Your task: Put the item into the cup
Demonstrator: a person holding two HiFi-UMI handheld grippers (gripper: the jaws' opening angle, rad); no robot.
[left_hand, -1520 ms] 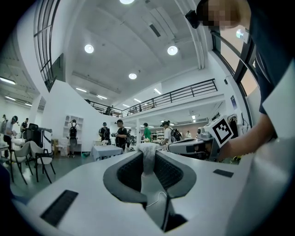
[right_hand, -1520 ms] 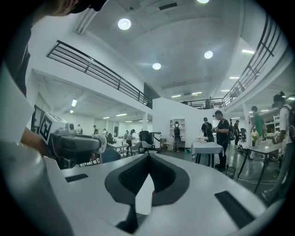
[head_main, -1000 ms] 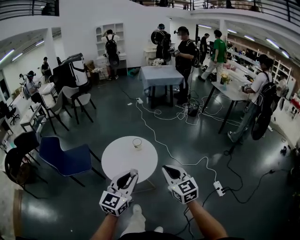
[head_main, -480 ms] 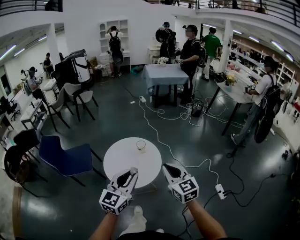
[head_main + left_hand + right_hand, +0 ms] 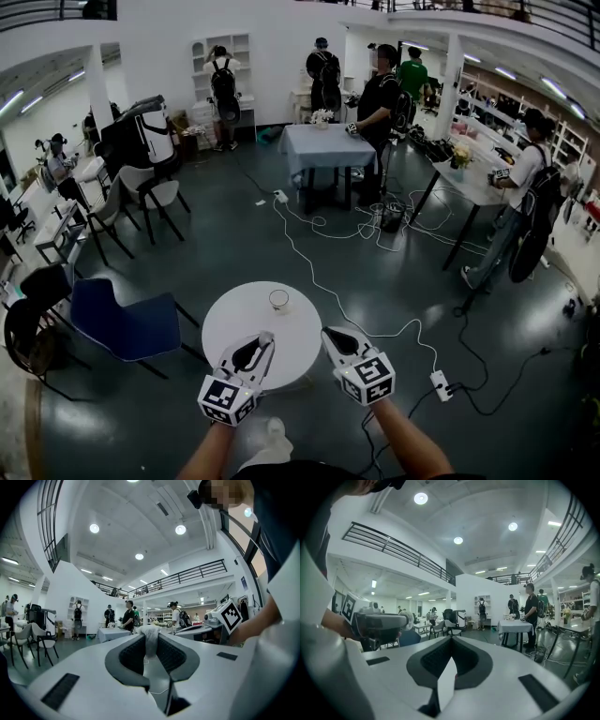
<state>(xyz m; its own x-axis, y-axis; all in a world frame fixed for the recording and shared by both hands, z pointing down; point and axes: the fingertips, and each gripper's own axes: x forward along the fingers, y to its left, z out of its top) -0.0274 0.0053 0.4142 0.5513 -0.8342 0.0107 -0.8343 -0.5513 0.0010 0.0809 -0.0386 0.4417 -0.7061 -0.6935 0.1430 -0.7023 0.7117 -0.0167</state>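
my left gripper (image 5: 261, 341) is clenched on the item (image 5: 151, 641), a pale, crumpled scrap that looks like tissue or cloth, though i cannot tell which. it stands upright between the 2 dark pads, pinched on both sides, with its top poking out past the tips. my right gripper (image 5: 330, 336) has its jaws brought together with nothing between them, so it has no part in the carrying.

the cup (image 5: 278, 300) stands upright on the round white table (image 5: 239, 323), toward the far side of the top. from the head view it seems to be a clear cup, and i cannot make out whether anything is in it. nothing else sits on the table that i can see.

both grippers hang at the near edge of the table, side by side, with their tips pointing toward the cup but well apart from it.

as i judge it, the pick-up is done: the item is in my grip and off any surface. what is left is most of the placing: reach the left gripper across the table until the item is over the cup's mouth, lower it in, then let go. the task is roughly at its middle, with no part of the drop begun.
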